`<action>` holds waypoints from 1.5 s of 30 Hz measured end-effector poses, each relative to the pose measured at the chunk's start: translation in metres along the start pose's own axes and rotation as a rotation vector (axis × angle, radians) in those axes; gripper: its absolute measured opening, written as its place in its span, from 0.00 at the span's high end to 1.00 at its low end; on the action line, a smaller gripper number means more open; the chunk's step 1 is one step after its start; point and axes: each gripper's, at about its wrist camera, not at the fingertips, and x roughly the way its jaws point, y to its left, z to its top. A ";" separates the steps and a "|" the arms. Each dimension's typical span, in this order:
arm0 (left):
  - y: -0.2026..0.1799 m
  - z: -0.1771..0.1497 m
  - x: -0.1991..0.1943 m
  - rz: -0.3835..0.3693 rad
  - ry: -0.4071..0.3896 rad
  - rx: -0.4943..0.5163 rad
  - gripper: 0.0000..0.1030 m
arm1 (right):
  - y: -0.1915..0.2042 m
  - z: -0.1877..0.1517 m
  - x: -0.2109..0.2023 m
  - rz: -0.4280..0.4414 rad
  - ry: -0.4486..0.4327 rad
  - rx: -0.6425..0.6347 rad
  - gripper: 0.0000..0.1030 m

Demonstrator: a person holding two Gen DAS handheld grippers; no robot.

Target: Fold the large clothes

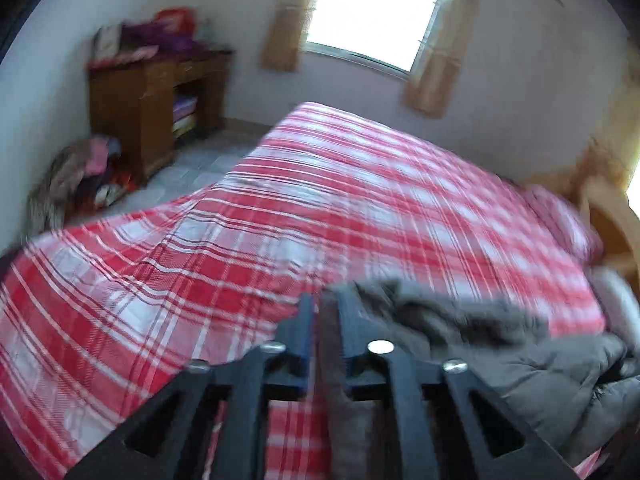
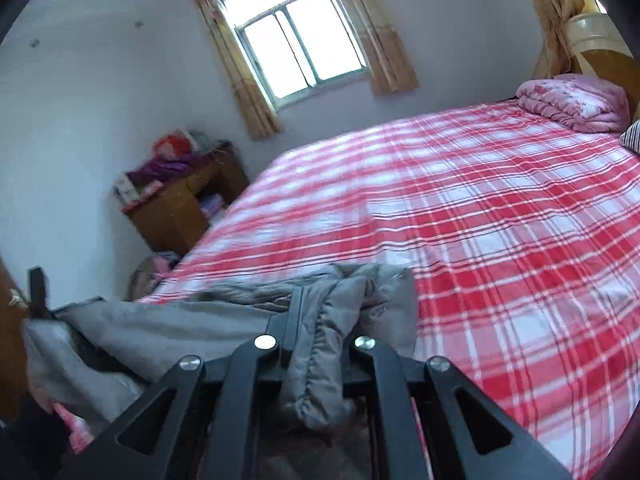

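The left gripper (image 1: 323,300) was closed to a narrow gap, with a thin strip of grey fabric pinched between its two fingers. That fabric belonged to the grey padded jacket (image 1: 520,360), which spread away to the right of the gripper and lay bunched over the near right part of the bed (image 1: 360,208). The left view was blurred, so finer detail of the grip could not be read. The right gripper (image 2: 320,300) was clamped on a thick quilted fold of the same jacket (image 2: 320,352), the fold passing between the fingers and hanging down toward the camera. From there the garment extended left along the near edge of the bed (image 2: 500,220), over the red and white plaid sheet. At the far left of the right view, the tip of the other gripper showed against the jacket edge. A folded pink quilt (image 2: 576,100) lay at the far right end of the bed. A wooden desk (image 2: 176,208) stood against the far left wall, below a curtained window (image 2: 304,48).
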 end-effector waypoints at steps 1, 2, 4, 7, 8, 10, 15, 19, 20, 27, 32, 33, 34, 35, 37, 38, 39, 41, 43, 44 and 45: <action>0.009 0.004 0.009 0.016 -0.007 -0.049 0.63 | -0.005 0.001 0.007 -0.002 0.006 0.025 0.89; 0.013 0.006 0.017 0.048 -0.008 -0.084 0.54 | -0.012 0.004 0.023 -0.011 0.014 0.047 0.88; 0.019 0.008 0.033 0.131 -0.012 -0.143 0.53 | -0.020 0.008 0.045 -0.043 0.029 0.053 0.77; 0.017 0.007 0.039 0.270 -0.048 -0.178 0.53 | -0.026 0.014 0.085 -0.061 0.063 0.077 0.40; 0.013 0.008 0.038 0.300 -0.062 -0.175 0.53 | -0.028 0.016 0.098 -0.088 0.060 0.090 0.38; 0.005 0.010 0.030 0.368 -0.099 -0.162 0.53 | -0.033 0.019 0.109 -0.109 0.040 0.136 0.28; -0.071 0.014 0.016 0.356 -0.235 0.034 0.42 | -0.022 0.024 0.120 -0.080 -0.029 0.155 0.00; -0.138 0.001 0.042 0.337 -0.250 0.230 0.16 | 0.000 0.027 0.125 -0.203 -0.032 0.011 0.00; -0.149 -0.003 0.050 0.344 -0.238 0.266 0.16 | 0.002 0.029 0.120 -0.252 -0.059 -0.006 0.00; -0.141 -0.037 0.138 0.608 -0.079 0.379 0.16 | 0.018 0.034 0.084 -0.259 -0.125 -0.017 0.00; -0.082 -0.047 0.171 0.710 0.025 0.270 0.14 | 0.050 0.004 0.117 -0.216 -0.014 -0.165 0.00; -0.076 -0.047 0.173 0.740 0.013 0.273 0.14 | 0.052 -0.004 0.131 -0.236 0.018 -0.193 0.00; -0.073 -0.047 0.174 0.762 0.002 0.284 0.13 | 0.051 -0.009 0.141 -0.247 0.036 -0.196 0.00; -0.068 -0.048 0.177 0.793 -0.005 0.297 0.11 | 0.046 -0.013 0.153 -0.277 0.058 -0.199 0.00; -0.058 -0.050 0.183 0.794 0.021 0.277 0.11 | 0.032 -0.016 0.171 -0.331 0.091 -0.181 0.00; -0.053 -0.050 0.185 0.788 0.030 0.260 0.11 | 0.022 -0.014 0.178 -0.338 0.104 -0.149 0.00; -0.049 -0.050 0.185 0.794 0.028 0.247 0.11 | 0.015 -0.011 0.182 -0.342 0.111 -0.121 0.00; -0.047 -0.049 0.185 0.793 0.028 0.238 0.11 | 0.003 -0.001 0.188 -0.352 0.106 -0.077 0.00; -0.049 -0.047 0.181 0.799 0.024 0.235 0.11 | -0.004 0.007 0.195 -0.361 0.118 -0.066 0.00; -0.051 -0.044 0.172 0.786 0.026 0.224 0.11 | -0.006 0.011 0.200 -0.376 0.133 -0.072 0.00; -0.052 -0.040 0.162 0.774 0.018 0.210 0.11 | -0.005 0.014 0.203 -0.385 0.142 -0.076 0.00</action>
